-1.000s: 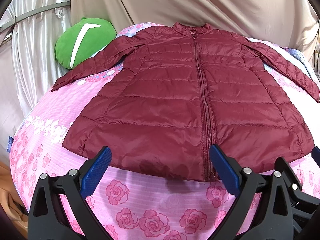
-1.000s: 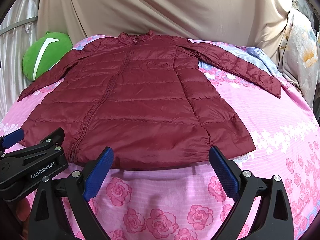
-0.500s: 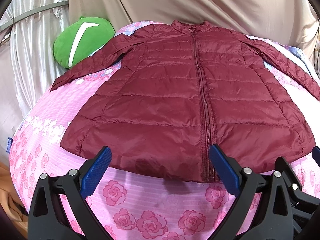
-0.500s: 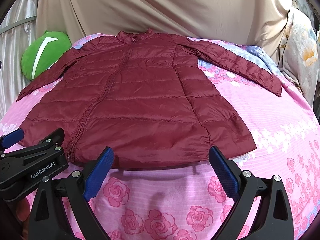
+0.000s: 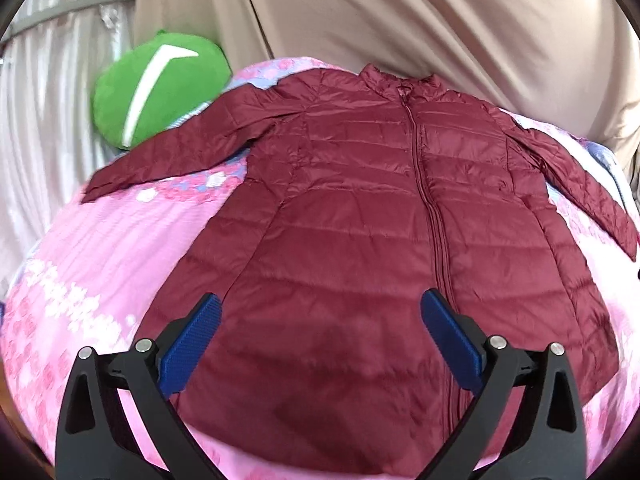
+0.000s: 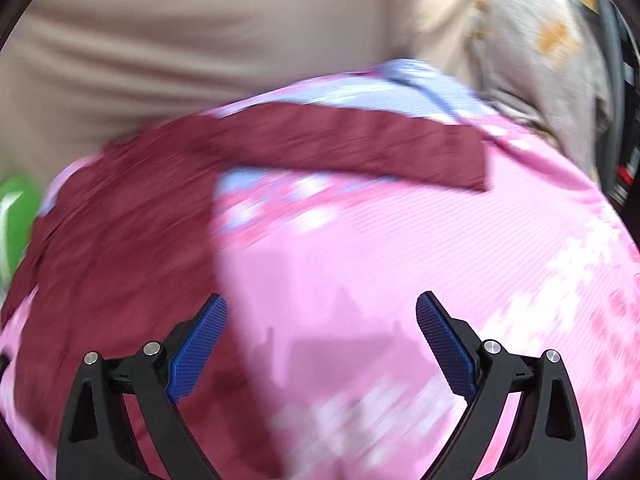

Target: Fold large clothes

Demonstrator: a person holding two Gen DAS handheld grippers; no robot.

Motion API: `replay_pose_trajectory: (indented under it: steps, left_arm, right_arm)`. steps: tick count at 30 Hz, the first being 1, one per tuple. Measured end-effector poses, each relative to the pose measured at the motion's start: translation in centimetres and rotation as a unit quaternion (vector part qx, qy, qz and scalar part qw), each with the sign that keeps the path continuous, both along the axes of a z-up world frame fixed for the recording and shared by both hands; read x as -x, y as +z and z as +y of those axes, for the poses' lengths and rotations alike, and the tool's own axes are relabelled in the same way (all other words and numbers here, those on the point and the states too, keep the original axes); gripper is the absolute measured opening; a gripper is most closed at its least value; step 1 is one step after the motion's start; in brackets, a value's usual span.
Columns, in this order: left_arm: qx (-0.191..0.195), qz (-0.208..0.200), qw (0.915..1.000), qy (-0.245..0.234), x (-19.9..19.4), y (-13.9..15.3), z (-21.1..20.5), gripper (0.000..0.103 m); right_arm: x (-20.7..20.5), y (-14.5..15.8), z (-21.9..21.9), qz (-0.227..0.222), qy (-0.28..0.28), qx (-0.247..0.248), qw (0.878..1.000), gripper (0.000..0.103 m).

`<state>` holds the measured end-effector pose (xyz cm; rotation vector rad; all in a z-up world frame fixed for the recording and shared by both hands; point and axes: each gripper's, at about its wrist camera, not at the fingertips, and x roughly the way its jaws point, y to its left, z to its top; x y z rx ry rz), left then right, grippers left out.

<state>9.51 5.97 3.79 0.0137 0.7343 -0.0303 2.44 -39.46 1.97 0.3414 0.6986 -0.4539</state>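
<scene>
Over jacket, both grippers advanced; right swung rightward.

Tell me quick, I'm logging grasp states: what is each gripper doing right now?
Left gripper: open, empty, above the maroon jacket.
Right gripper: open, empty, over the pink bedsheet.

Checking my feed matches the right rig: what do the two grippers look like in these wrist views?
The left gripper and right gripper look identical: black plastic finger arms with triangular cut-outs and silver screw heads, tipped with blue textured pads. No cables or markings show in either view, and no hand or sleeve is visible.
</scene>
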Motion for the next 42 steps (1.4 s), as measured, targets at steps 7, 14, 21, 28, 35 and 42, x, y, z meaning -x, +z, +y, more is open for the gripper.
replay_pose_trajectory:
  steps: [7, 14, 21, 28, 35, 42]
  left_arm:
    - [0.016, 0.006, 0.9998, 0.009, -5.3, -0.2, 0.7, 0.098]
    - [0.004, -0.002, 0.9999, 0.012, -10.0, 0.0, -0.2, 0.098]
    - [0.025, 0.002, 0.9996, -0.014, -13.6, 0.4, -1.9, 0.098]
    - [0.047, -0.007, 0.9984, -0.03, -16.0, 0.9, -3.3, 0.098]
    - [0.034, -0.002, 0.9979, -0.055, -18.1, 0.1, -4.1, 0.098]
    - [0.044, 0.052, 0.9949, -0.074, -22.1, -2.8, -3.8, 0.098]
  right_arm:
    - [-4.0, -2.2, -16.4, -0.006, -0.149, -0.051, 0.987, 0.088]
    - [-8.5, -4.9, -23.7, 0.011, -0.183, -0.089, 0.979, 0.062]
    - [-14.6, 0.1, -22.2, -0.067, -0.14, -0.115, 0.981, 0.006]
    - [-25.7, 13.3, -2.8, -0.181, 0.17, -0.066, 0.966, 0.005]
    - [-35.6, 11.7, 20.4, -0.112, 0.402, -0.038, 0.908, 0.009]
    - [-34.9, 9.0, 26.8, -0.096, 0.439, -0.019, 0.893, 0.034]
